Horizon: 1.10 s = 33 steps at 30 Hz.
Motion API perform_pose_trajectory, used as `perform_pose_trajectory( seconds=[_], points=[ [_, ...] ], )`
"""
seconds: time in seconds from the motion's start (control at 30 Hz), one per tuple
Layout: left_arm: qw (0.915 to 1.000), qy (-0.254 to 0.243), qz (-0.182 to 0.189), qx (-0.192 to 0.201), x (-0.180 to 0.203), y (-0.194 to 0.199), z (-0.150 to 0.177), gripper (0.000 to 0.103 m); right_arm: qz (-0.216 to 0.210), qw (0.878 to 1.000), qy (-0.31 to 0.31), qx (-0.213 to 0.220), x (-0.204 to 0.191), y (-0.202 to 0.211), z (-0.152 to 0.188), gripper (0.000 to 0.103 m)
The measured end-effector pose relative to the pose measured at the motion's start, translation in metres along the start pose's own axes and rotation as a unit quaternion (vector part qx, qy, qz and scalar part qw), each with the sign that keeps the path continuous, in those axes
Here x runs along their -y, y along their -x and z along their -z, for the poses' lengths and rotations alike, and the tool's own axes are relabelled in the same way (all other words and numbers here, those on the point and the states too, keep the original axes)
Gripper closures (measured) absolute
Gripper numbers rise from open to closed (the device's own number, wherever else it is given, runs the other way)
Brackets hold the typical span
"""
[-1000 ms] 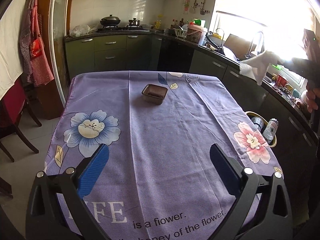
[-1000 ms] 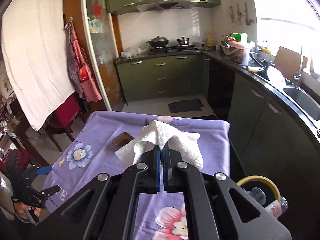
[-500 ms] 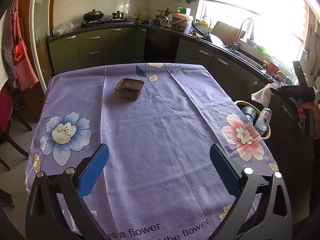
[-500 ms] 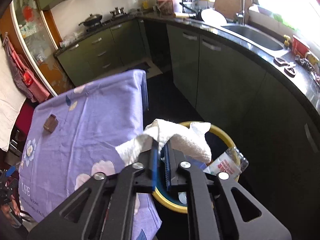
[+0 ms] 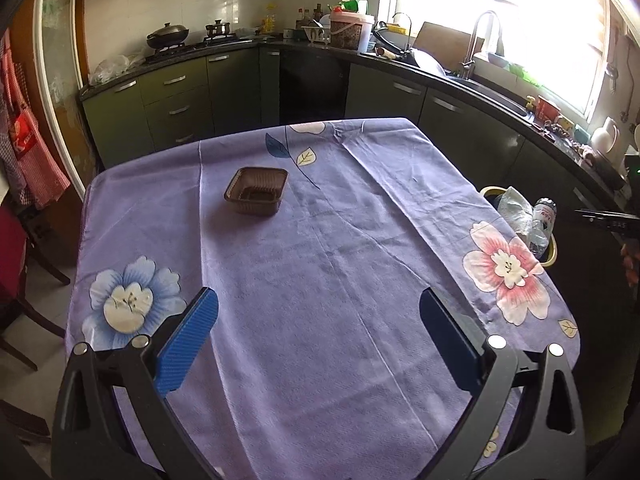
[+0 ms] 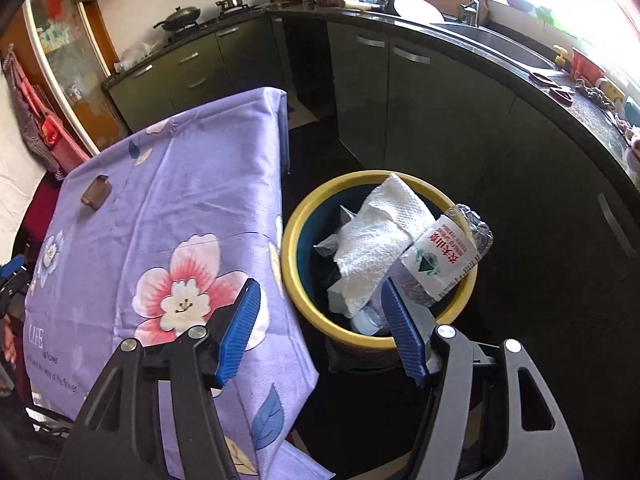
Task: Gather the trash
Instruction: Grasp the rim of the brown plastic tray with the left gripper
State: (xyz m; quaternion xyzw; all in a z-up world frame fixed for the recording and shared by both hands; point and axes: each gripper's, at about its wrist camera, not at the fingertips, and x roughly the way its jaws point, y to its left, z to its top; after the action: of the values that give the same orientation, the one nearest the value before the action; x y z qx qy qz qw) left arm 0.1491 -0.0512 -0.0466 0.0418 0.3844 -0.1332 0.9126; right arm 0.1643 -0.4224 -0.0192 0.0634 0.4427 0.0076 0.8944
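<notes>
Right tool (image 6: 320, 328) is held above the yellow-rimmed bin (image 6: 290, 240), jaws spread wide, nothing gripped. The position over the bin's mouth is judged to suit dropping trash straight in.

One white paper towel (image 6: 376, 236) lies crumpled on top of the bin's contents. One crushed plastic bottle (image 6: 440, 260) leans across the rim beside it, touching the towel. Other scraps below are noted but too hidden to count. The bin stands on the floor just beside the edge of the surface (image 6: 168, 200), presumably for a short carry.

Left tool (image 5: 318, 336) is held above the near end of the purple-clothed surface, jaws wide, empty, aimed toward the far end.

One brown plastic tray (image 5: 256, 190) sits open side up on the cloth, well apart from both tools. It is the only loose item seen there, and is judged the one piece of trash left to collect. Total on show: one towel, one bottle, one tray, one bin.
</notes>
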Motion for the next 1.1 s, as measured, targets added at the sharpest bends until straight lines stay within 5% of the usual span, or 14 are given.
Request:
perform_pose_trajectory(
  seconds=[0.2,0.4,0.73,1.1],
  points=[
    [0.9989,-0.044,0.000,-0.016,-0.007,-0.046,-0.056,0.007,-0.007,0.999,0.031,0.010,-0.030,0.012,0.002,0.040],
    [0.9971,-0.032,0.015,-0.068,-0.012,-0.108,-0.101,0.010,-0.016,0.999,0.034,0.018,-0.033,0.014,0.002,0.039],
    [0.9861,0.021,0.020,-0.164,-0.027,-0.173,-0.112,0.033,-0.034,0.999,0.034,0.011,-0.031,0.004,0.008,0.039],
    [0.9799,0.033,-0.024,-0.195,-0.029,-0.191,-0.106,0.068,-0.044,0.998,0.033,0.006,-0.031,-0.004,0.013,0.038]
  ],
)
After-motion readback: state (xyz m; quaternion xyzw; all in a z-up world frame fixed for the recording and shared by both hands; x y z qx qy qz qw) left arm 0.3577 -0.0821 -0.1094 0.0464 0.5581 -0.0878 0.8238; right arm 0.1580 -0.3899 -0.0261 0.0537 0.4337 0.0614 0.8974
